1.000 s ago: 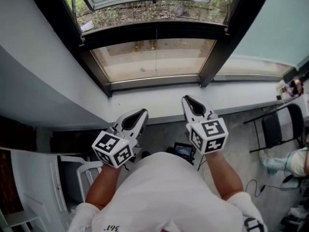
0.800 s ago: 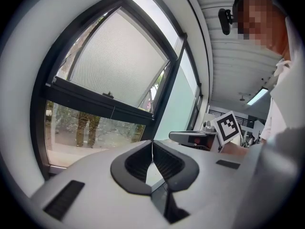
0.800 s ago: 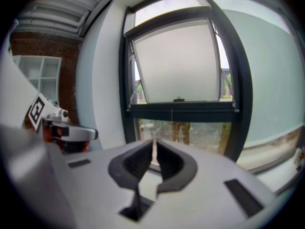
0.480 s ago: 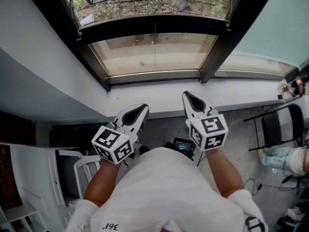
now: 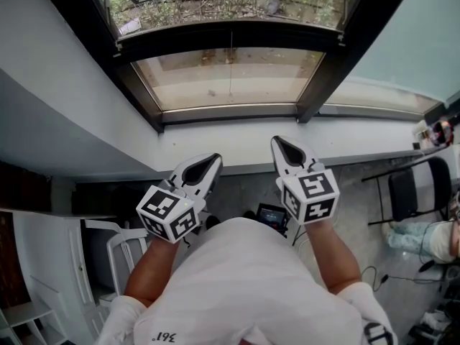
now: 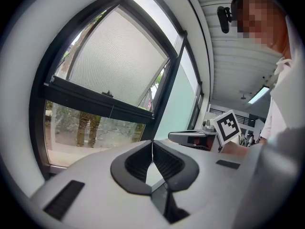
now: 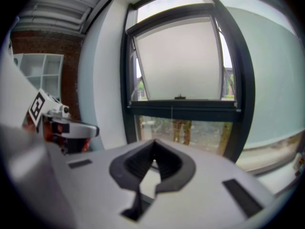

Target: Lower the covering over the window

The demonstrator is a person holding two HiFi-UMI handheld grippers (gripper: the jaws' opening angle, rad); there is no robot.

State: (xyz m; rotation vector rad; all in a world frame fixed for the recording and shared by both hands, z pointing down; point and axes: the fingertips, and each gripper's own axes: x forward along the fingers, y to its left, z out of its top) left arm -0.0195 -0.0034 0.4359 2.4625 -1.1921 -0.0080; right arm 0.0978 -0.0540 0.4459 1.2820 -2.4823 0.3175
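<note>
Fingers point(image 6: 136, 165) of the left gripper point(image 5: 214, 159) are pressed together with nothing between them. The right gripper point(image 5: 277, 145) is the same, pads point(image 7: 167, 165) closed on air. In the head view both grippers sit lower centre, side by side and apart. They point up at the window point(image 5: 230, 85) from below the white sill point(image 5: 237, 146) and touch neither.

The blind point(image 7: 178, 61) is a pale panel filling the upper pane, upper centre in both gripper views. Only a sliver shows at the top edge of the head view. It ends at the dark crossbar point(image 7: 181, 106), where a small knob point(image 7: 180, 97) sits at its bottom middle. The lower pane is bare, with ground and plants visible through it. A thin cord point(image 7: 172, 112) hangs from the crossbar down the lower pane. Whether it drives the blind can't be told.

Step, as a judgement: pre-reach. Nothing is grasped, the blind covers only the upper pane, and the task has barely begun.

The next move likely goes like this:
- One gripper opens and lifts over the sill toward frame centre.
- It lines its jaws around the cord or the knob.
- It pinches and draws straight down.

The cord is thin, so the jaws must be centred on it or it slips out. The blind sits well above both grippers, so a long upward reach comes first.
</note>
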